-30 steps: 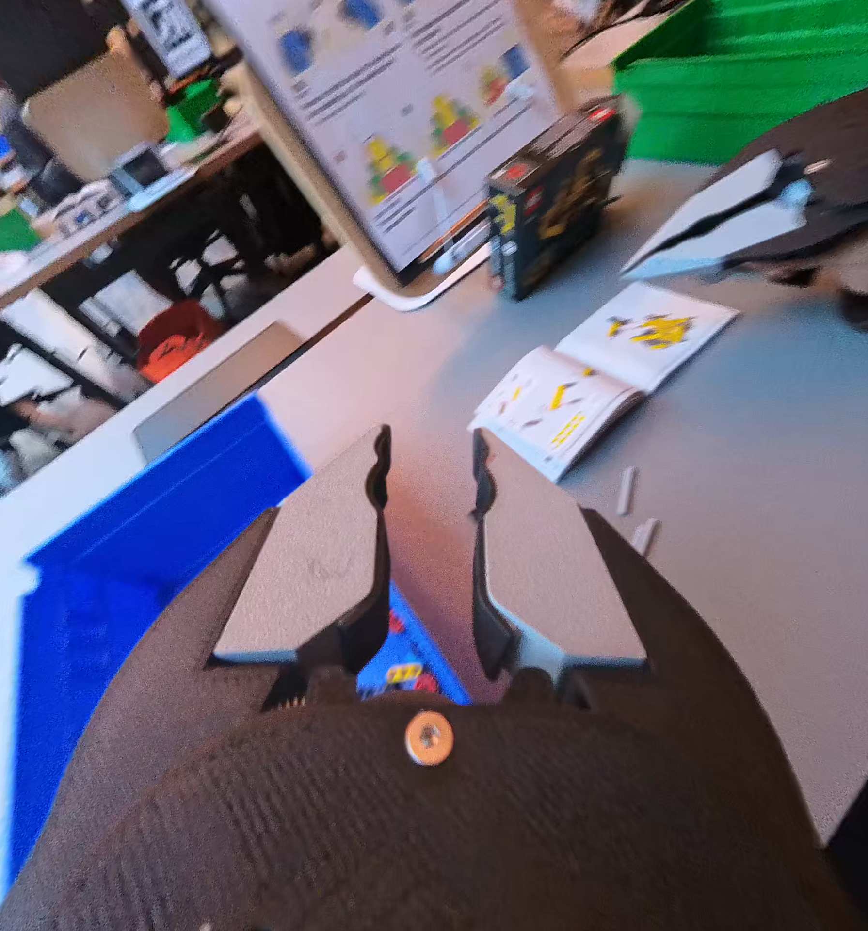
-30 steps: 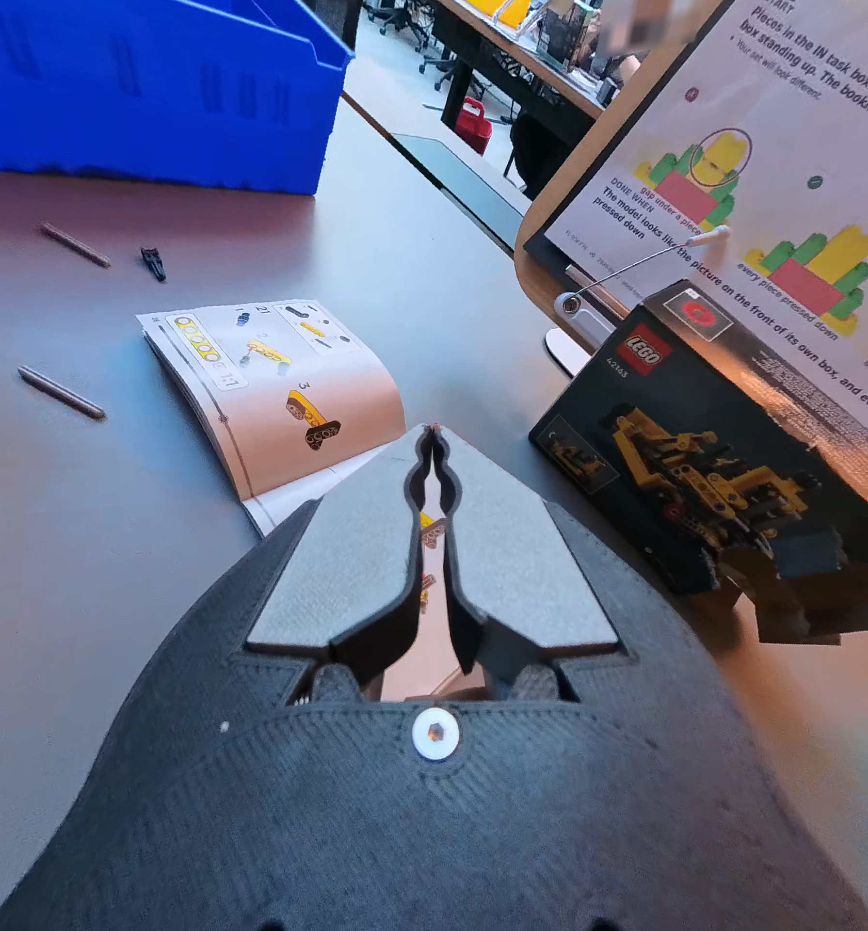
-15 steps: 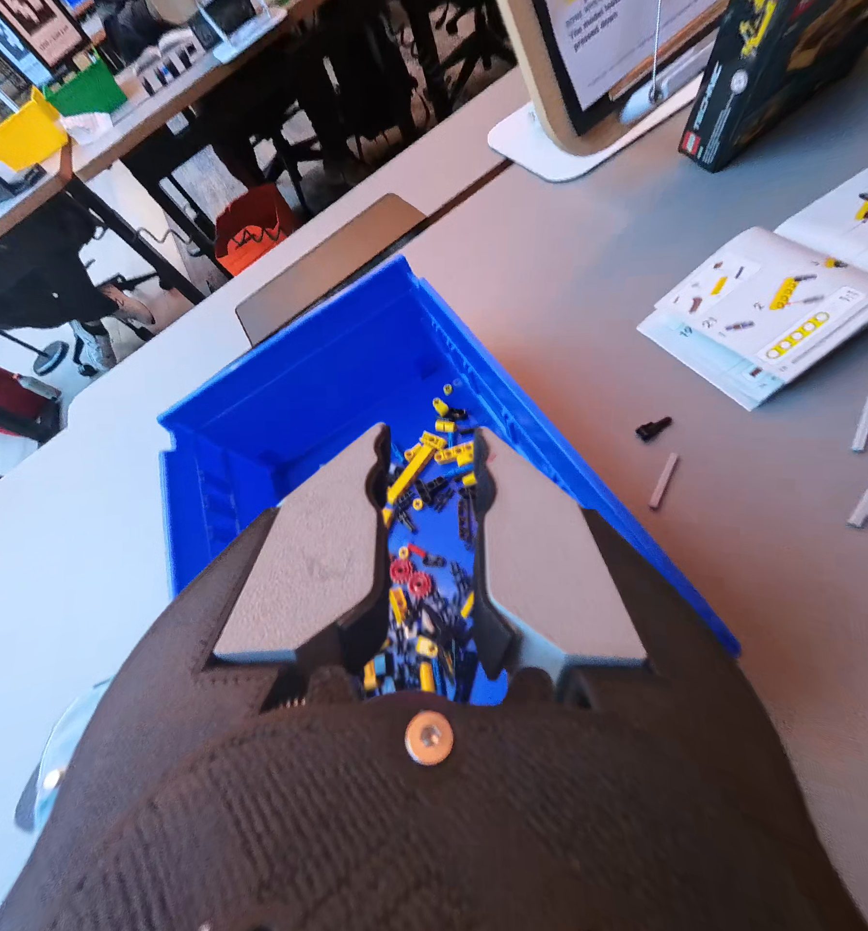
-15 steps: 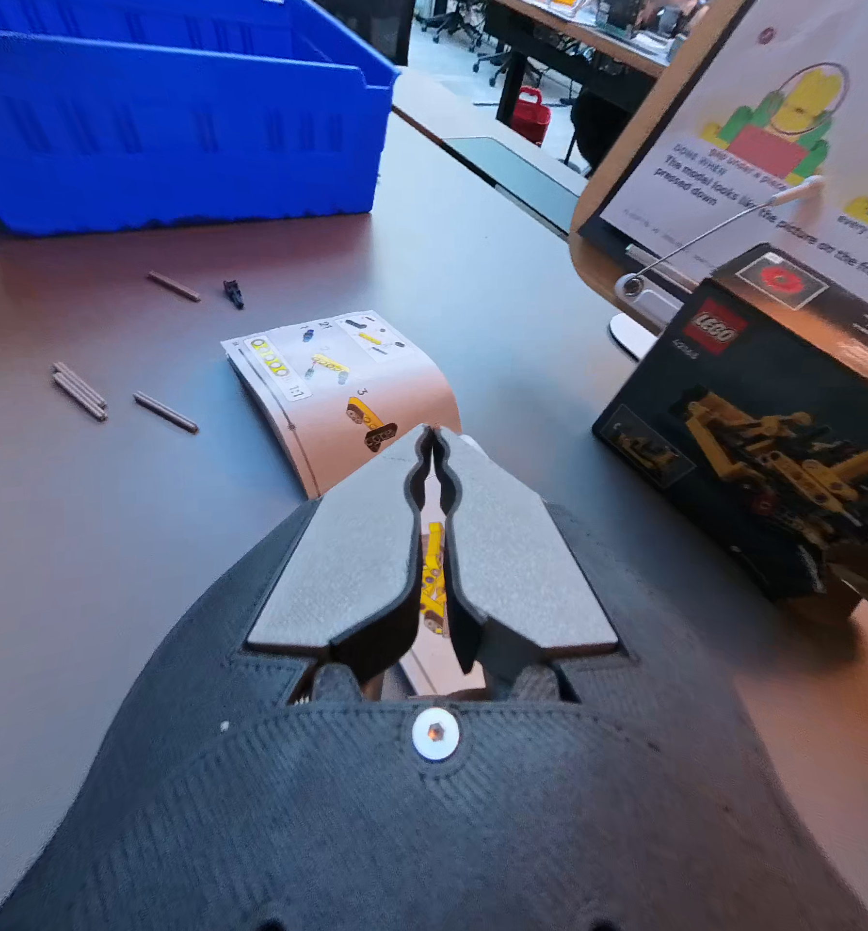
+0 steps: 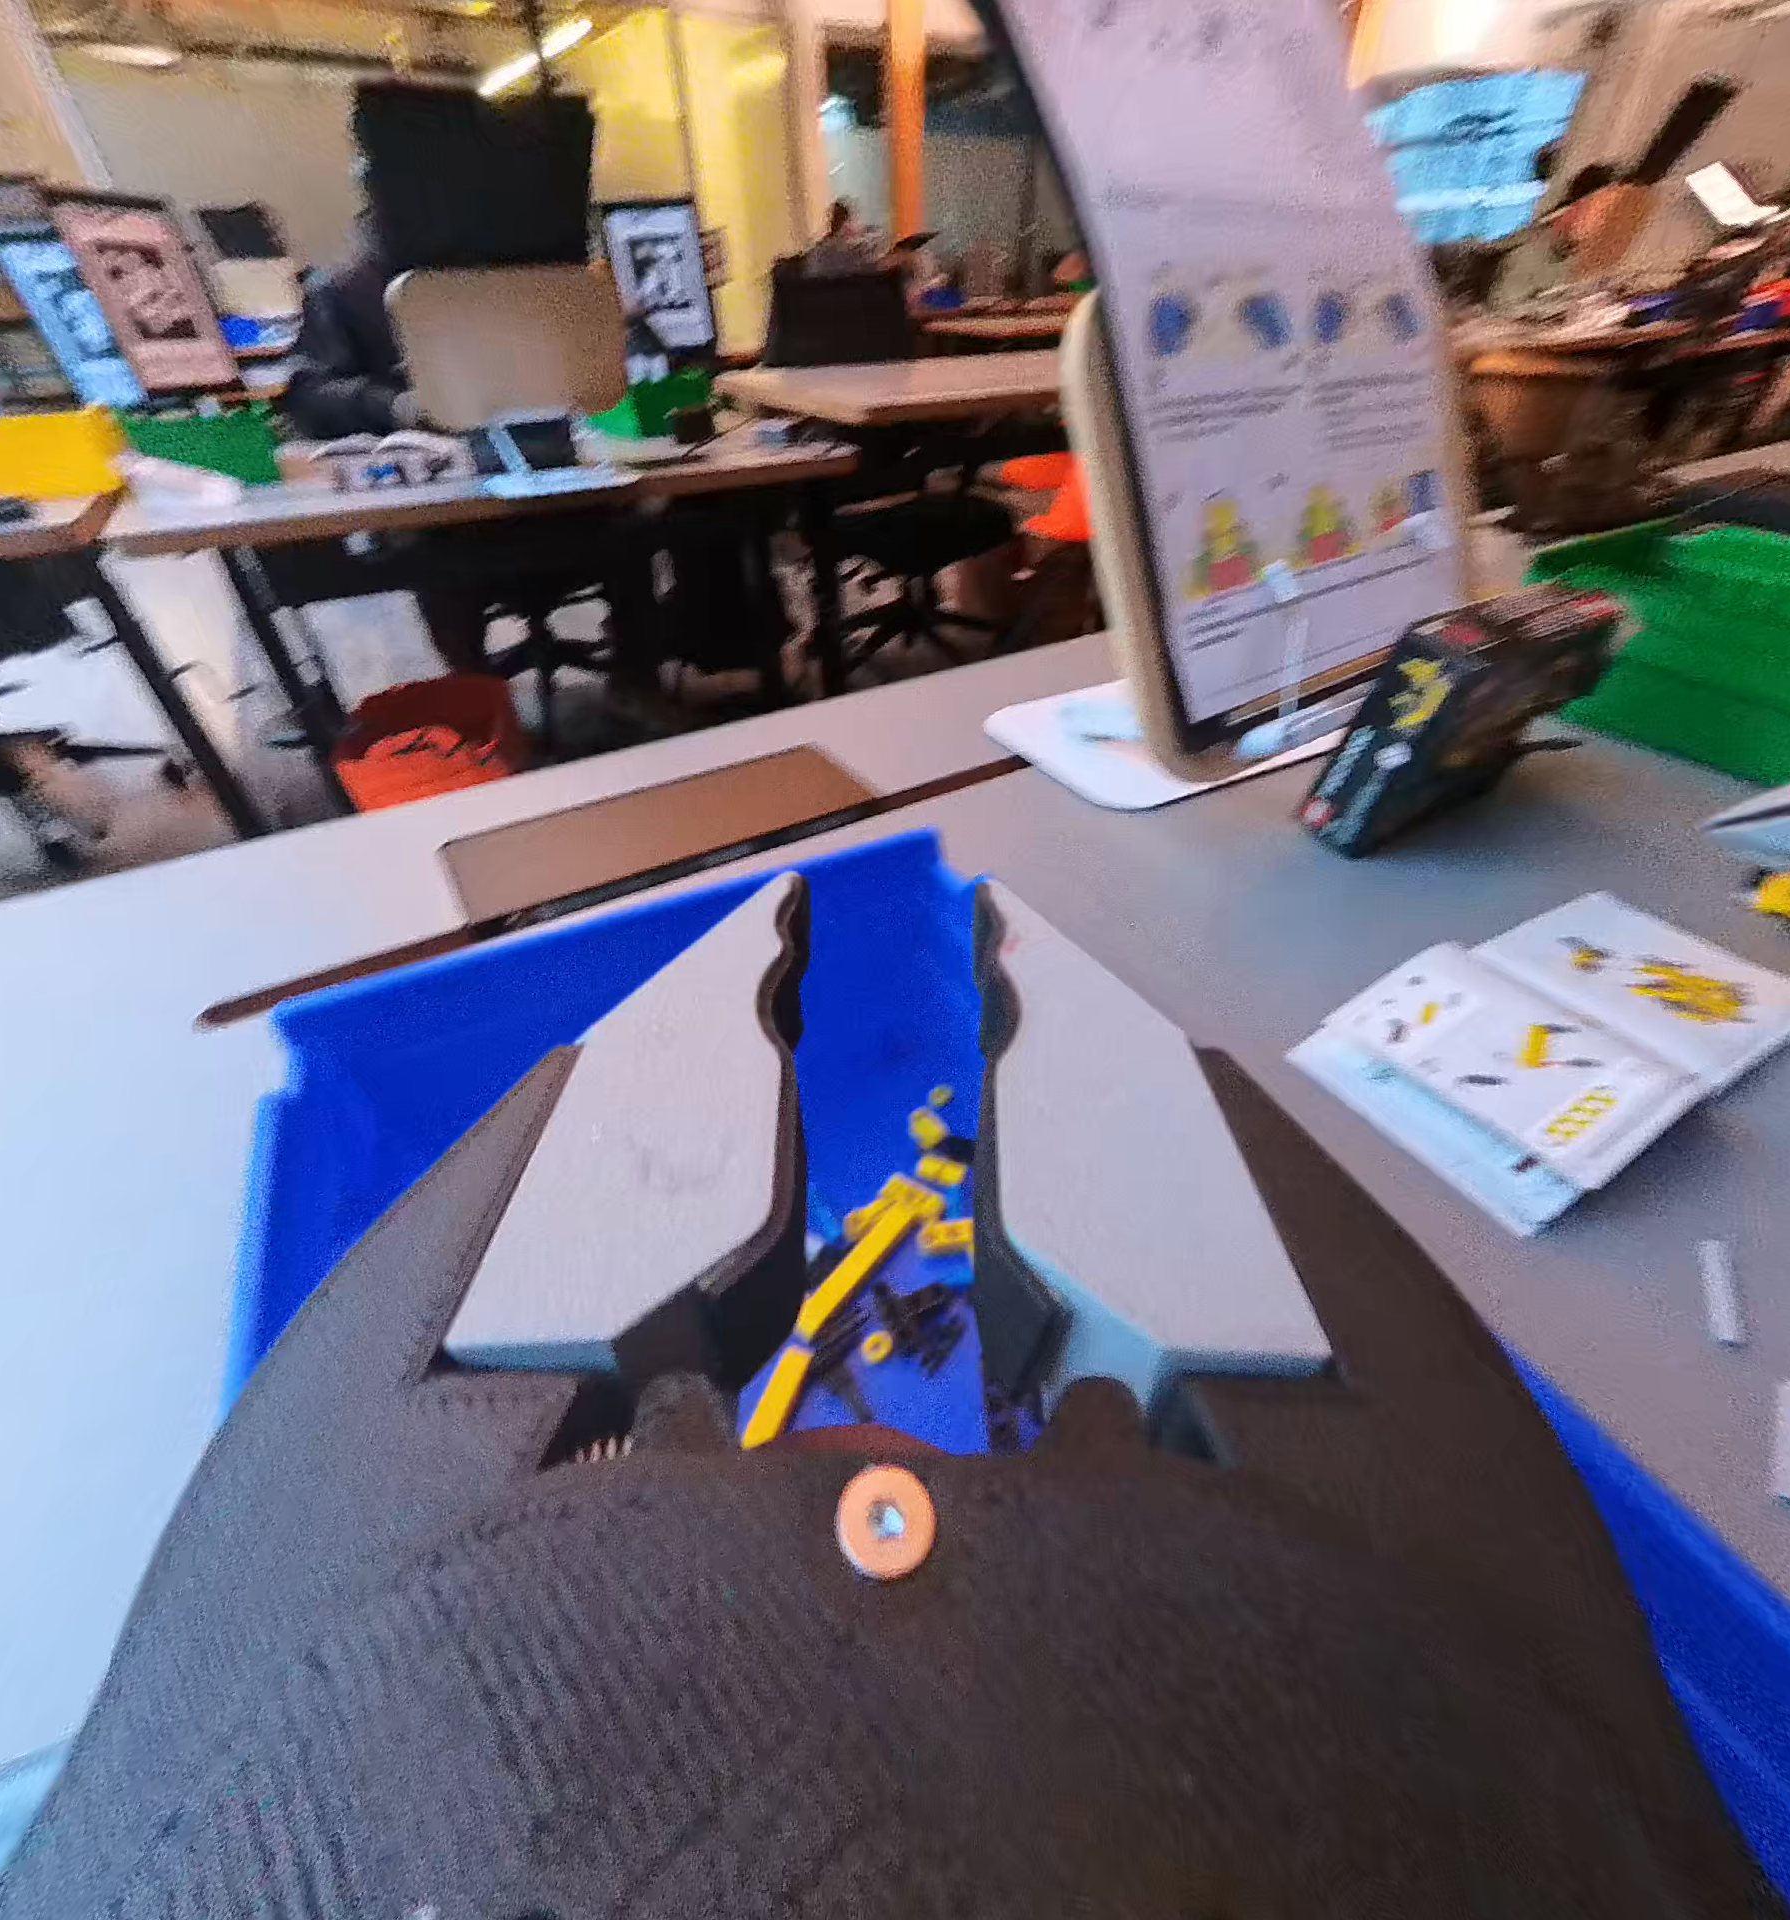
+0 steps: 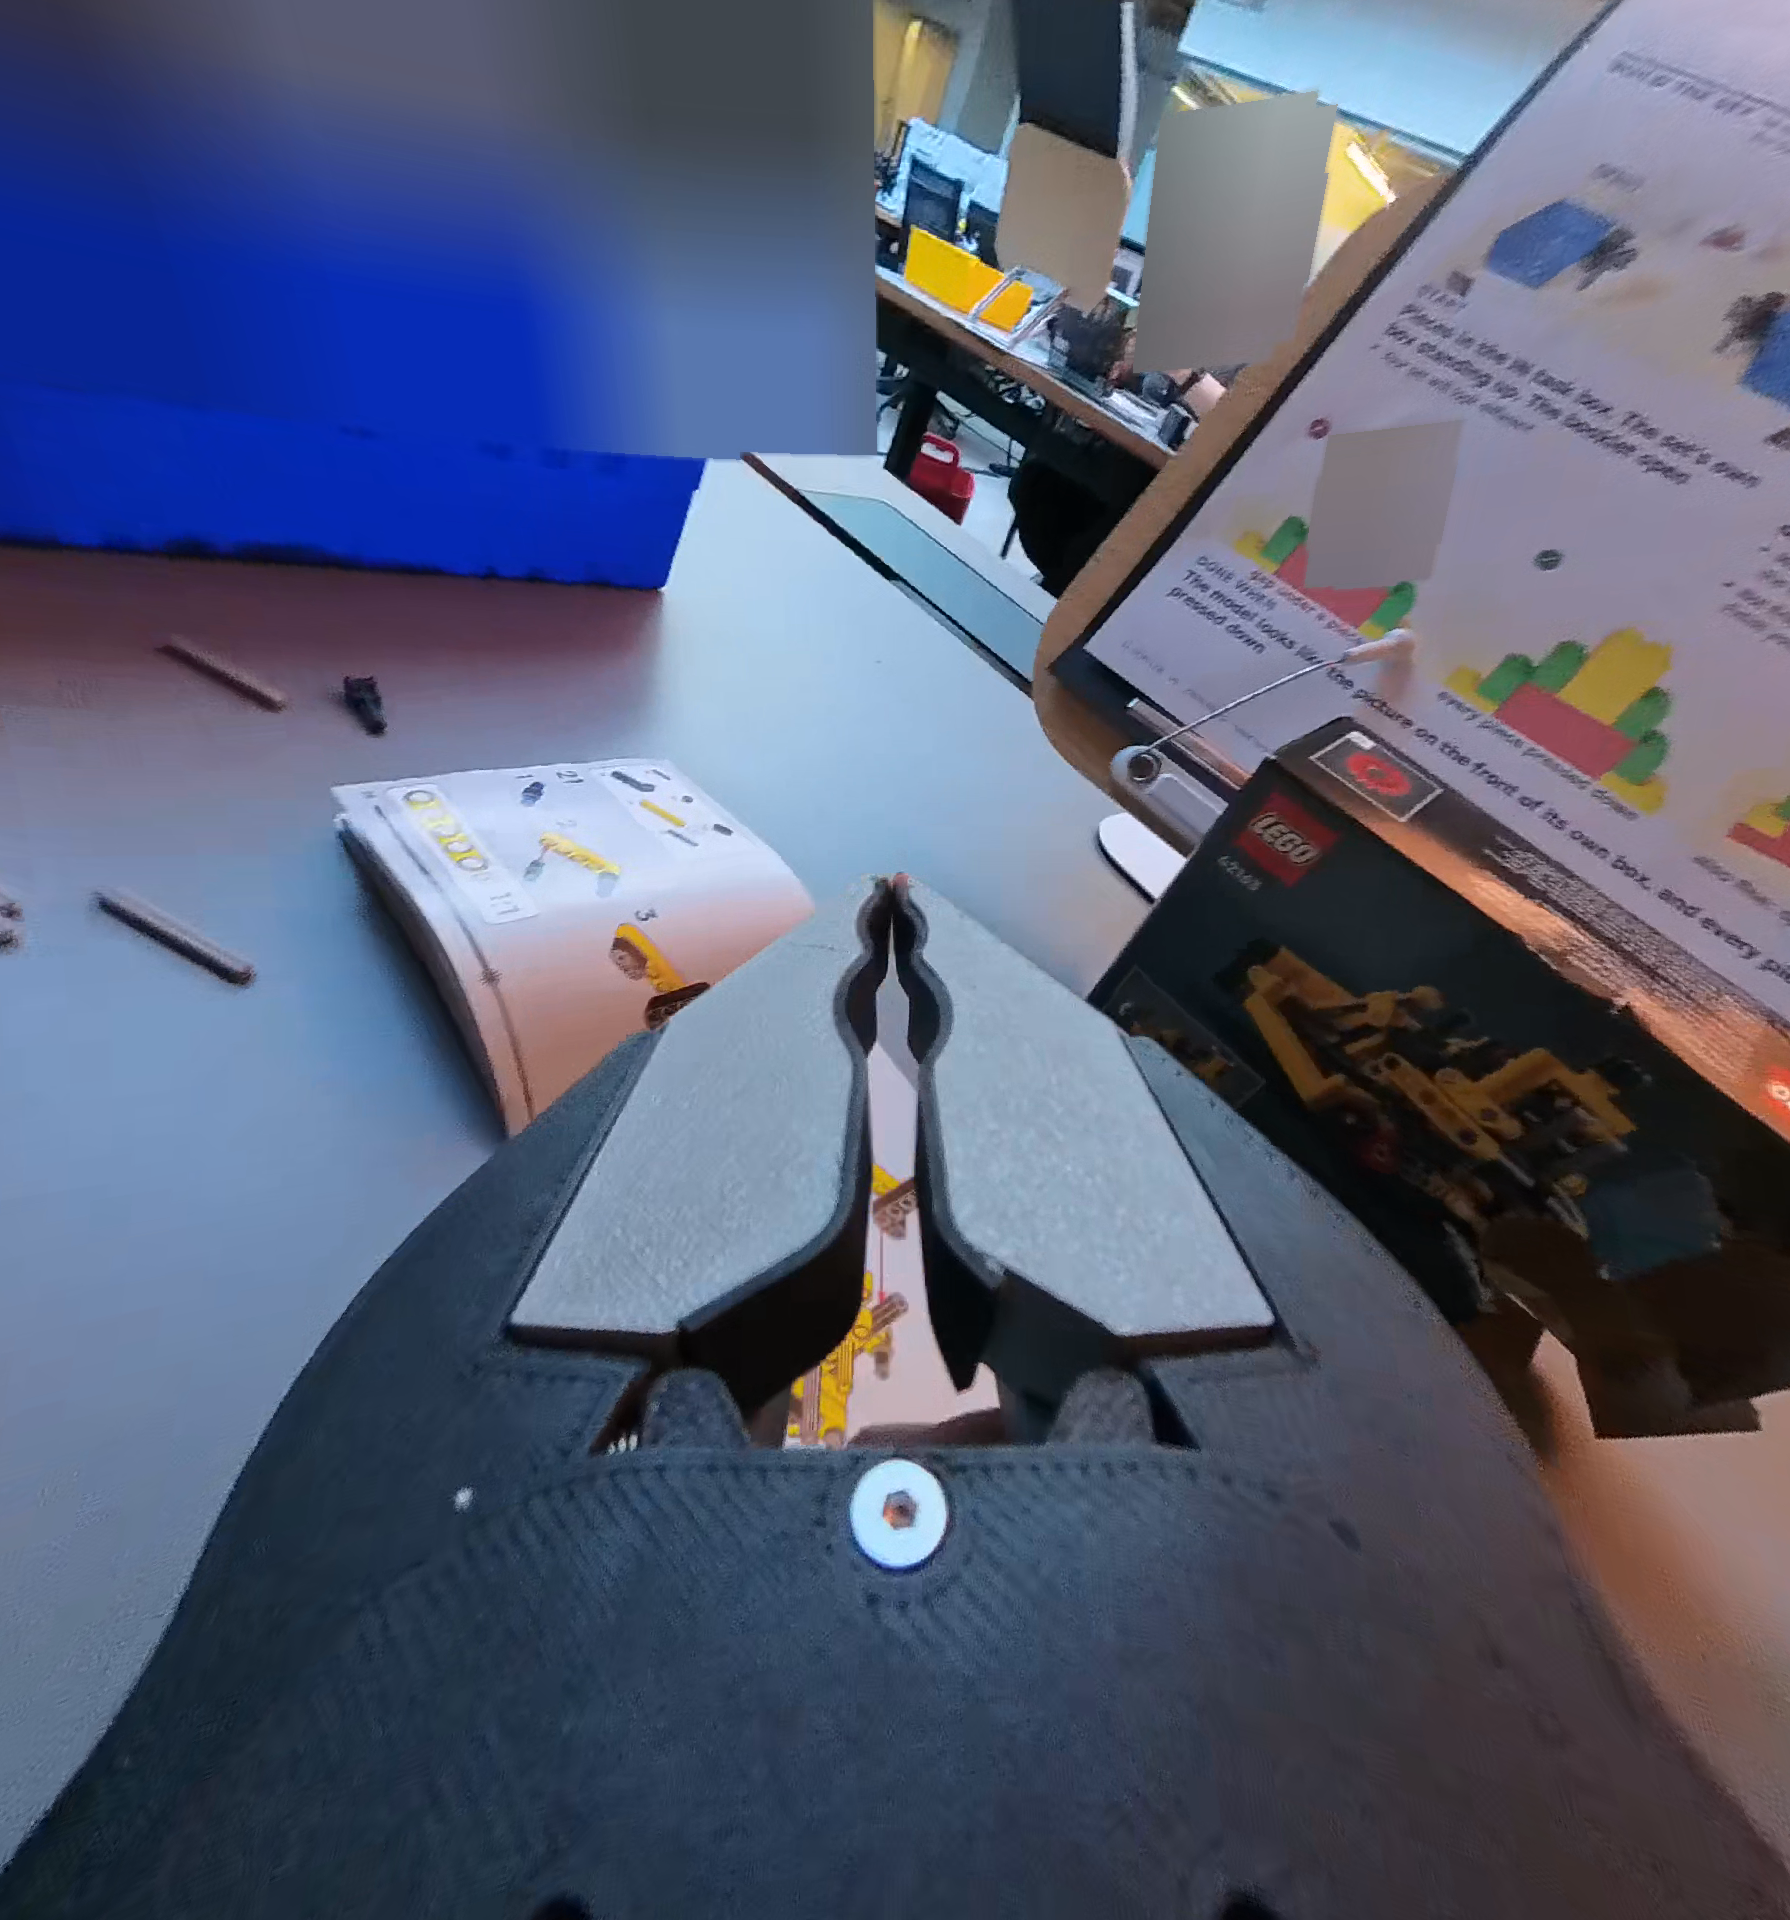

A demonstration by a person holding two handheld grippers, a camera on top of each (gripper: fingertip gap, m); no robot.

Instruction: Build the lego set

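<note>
Fingers of left gripper (image 5: pixel 886 914) spread, empty, above blue bin (image 5: pixel 392 1049) of loose lego pieces (image 5: pixel 896 1236) at surface's left edge. Right gripper (image 6: pixel 893 896) fingers pressed together, apparently pinching something tiny, over booklet (image 6: pixel 558 862). Step: fetching next piece. Next: descend, pinch 1 piece.

Left claw (image 5: pixel 886 935) parted — above blue bin (image 5: pixel 403 1060).

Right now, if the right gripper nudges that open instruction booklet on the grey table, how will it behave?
The open white paper instruction booklet would likely flex rather than move as one stiff piece: its pages already curl upward. It looks light, so it would probably slide on the smooth grey table. A push at the raised page edge may just lift or fold pages.
</note>
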